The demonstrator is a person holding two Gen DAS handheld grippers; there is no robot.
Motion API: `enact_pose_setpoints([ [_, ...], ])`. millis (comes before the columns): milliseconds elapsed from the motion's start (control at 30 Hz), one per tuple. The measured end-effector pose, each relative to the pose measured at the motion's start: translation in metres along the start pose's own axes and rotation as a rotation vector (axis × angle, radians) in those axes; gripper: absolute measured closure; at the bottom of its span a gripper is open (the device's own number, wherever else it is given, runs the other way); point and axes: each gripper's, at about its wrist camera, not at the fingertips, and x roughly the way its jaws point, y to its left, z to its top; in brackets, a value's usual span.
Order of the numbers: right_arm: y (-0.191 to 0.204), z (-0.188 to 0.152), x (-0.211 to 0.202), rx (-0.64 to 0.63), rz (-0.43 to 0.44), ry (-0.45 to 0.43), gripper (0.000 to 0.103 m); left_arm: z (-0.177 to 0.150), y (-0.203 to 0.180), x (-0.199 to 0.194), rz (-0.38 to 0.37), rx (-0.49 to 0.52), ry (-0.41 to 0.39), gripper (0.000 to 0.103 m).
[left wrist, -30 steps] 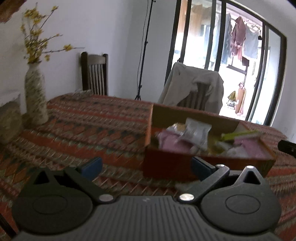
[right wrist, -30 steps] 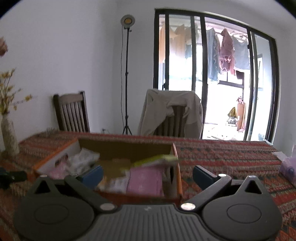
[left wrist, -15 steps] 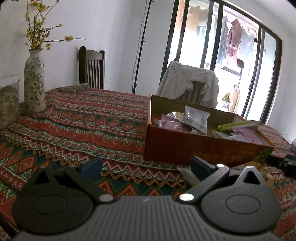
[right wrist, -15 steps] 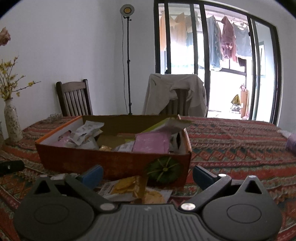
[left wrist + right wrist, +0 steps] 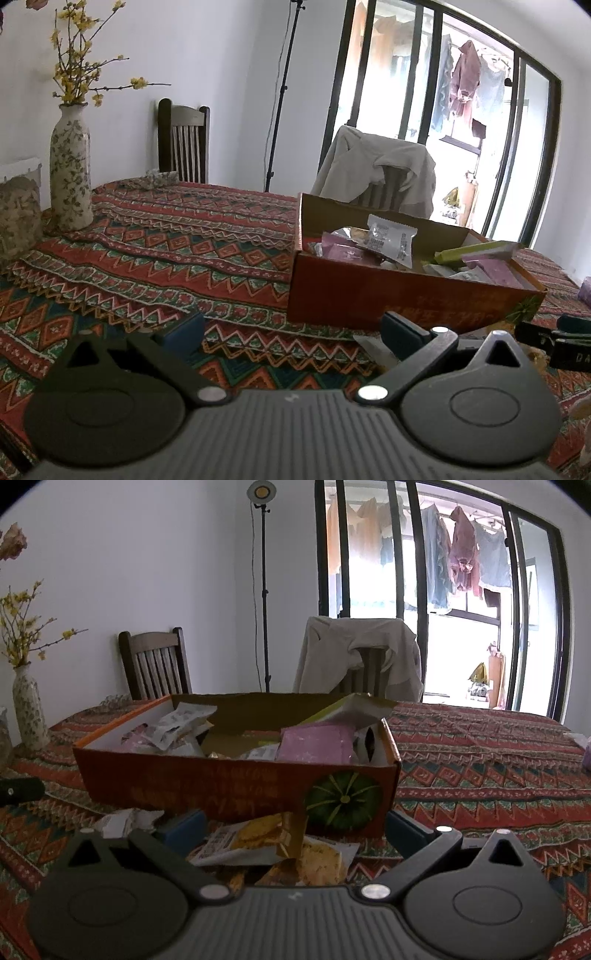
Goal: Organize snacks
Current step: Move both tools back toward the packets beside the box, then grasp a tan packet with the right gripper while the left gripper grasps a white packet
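Right tool (image 5: 293, 821) is held wide apart, nothing gripped, low over the near edge of the worktop (image 5: 480, 775). Loose snack packets (image 5: 258, 840) with yellow cracker print are seen lying on the patterned cloth between its blue fingertips (image 5: 183, 825), just in front of the box. A crumpled white wrapper (image 5: 127, 821) is seen beside the left fingertip.

Left tool (image 5: 291, 330) is also spread wide and empty, over bare cloth at the near edge, to the left of the box's corner. Part of the other tool is seen at the right edge of the left wrist view.

An orange cardboard box (image 5: 236, 782) with a green pumpkin print (image 5: 343, 801) on its front is placed mid-worktop, open-topped. Snacks are piled inside: a pink packet (image 5: 316, 744) toward the right end, a white printed packet (image 5: 177, 720) toward the left end, a yellow-green pack (image 5: 476, 251) propped on the right rim.

A floral vase (image 5: 70, 170) with yellow blossom twigs is stood at the far left edge. Behind the worktop, a dark wooden chair (image 5: 155, 662) and a chair draped with a beige jacket (image 5: 360, 653) are seen, then a lamp stand (image 5: 263, 590) and a glass door with laundry hung outside.
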Motion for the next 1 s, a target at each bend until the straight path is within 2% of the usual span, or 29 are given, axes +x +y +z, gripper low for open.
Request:
enact_pose_setpoints([
  [433, 0.017, -0.003, 0.007, -0.093, 0.017, 0.053, 0.0, 0.0, 0.006, 0.004, -0.008, -0.022, 0.032, 0.0],
  [533, 0.02, 0.0, 0.014, -0.089, 0.01, 0.099, 0.0, -0.001, 0.006, 0.004, -0.007, -0.026, 0.033, 0.0],
  [633, 0.023, 0.007, 0.022, -0.074, 0.042, 0.136, 0.003, 0.0, 0.008, 0.005, -0.008, -0.037, 0.038, 0.0],
  [733, 0.028, 0.01, 0.036, -0.094, 0.009, 0.172, 0.015, 0.0, 0.01, 0.006, -0.009, -0.044, 0.046, 0.0],
  [833, 0.024, 0.013, 0.05, -0.062, 0.007, 0.206, 0.027, 0.0, 0.011, 0.007, -0.015, -0.049, 0.048, 0.0],
  [900, 0.024, 0.012, 0.051, -0.047, 0.016, 0.211, 0.048, 0.0, 0.011, 0.007, -0.019, -0.052, 0.05, 0.0],
  [1000, 0.027, 0.009, 0.044, -0.065, 0.04, 0.189, 0.063, 0.0, 0.013, 0.008, -0.026, -0.058, 0.057, 0.0],
])
